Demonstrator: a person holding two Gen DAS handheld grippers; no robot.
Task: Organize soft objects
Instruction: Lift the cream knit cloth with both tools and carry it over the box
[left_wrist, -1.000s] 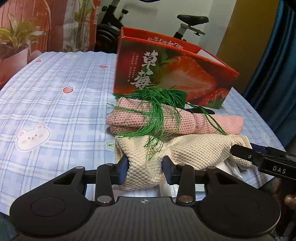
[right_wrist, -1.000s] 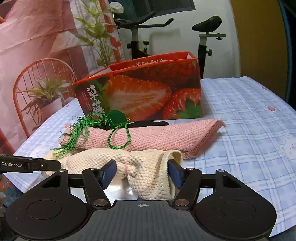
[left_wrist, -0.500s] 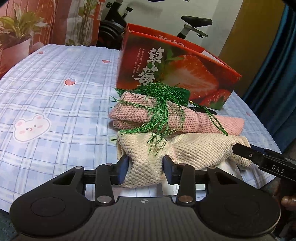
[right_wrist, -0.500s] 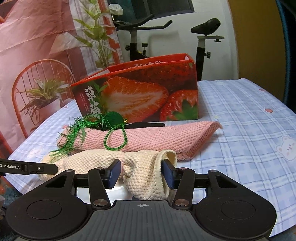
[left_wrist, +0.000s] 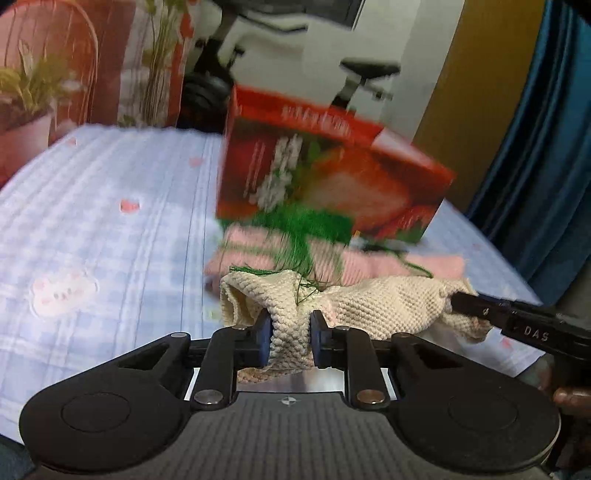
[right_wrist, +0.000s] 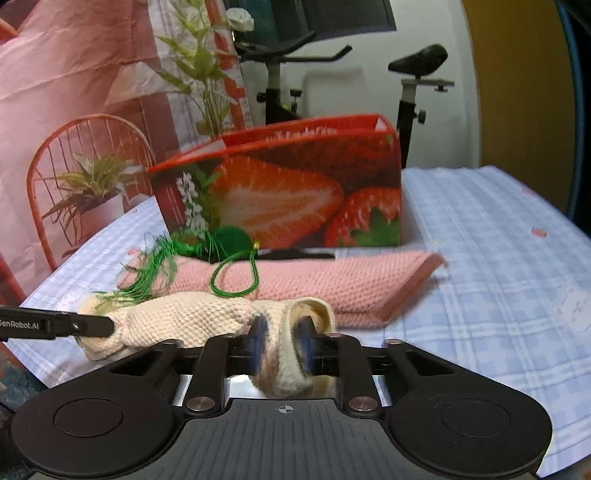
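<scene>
Cream cloth (left_wrist: 388, 306) pinched at both ends by closing claws.
Left claw (left_wrist: 290, 338) and right claw (right_wrist: 282, 345) each squeeze bunched cloth; it lies at 6 o'clock of the pink towel (right_wrist: 314, 280) on the checked surface (right_wrist: 498, 258), strawberry box (right_wrist: 288, 192) behind.

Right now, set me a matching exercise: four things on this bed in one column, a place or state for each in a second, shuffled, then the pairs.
Things
1. cream towel
2. pink towel
3. green tassel
4. strawberry box

Places or states
A. stands upright, farthest back
B. pinched at both ends, by the left gripper and the right gripper, whose jaws are closing
C. lies folded flat between the box and the cream cloth
D. draped over the pink cloth's end

Pairs: 1-B, 2-C, 3-D, 4-A
</scene>
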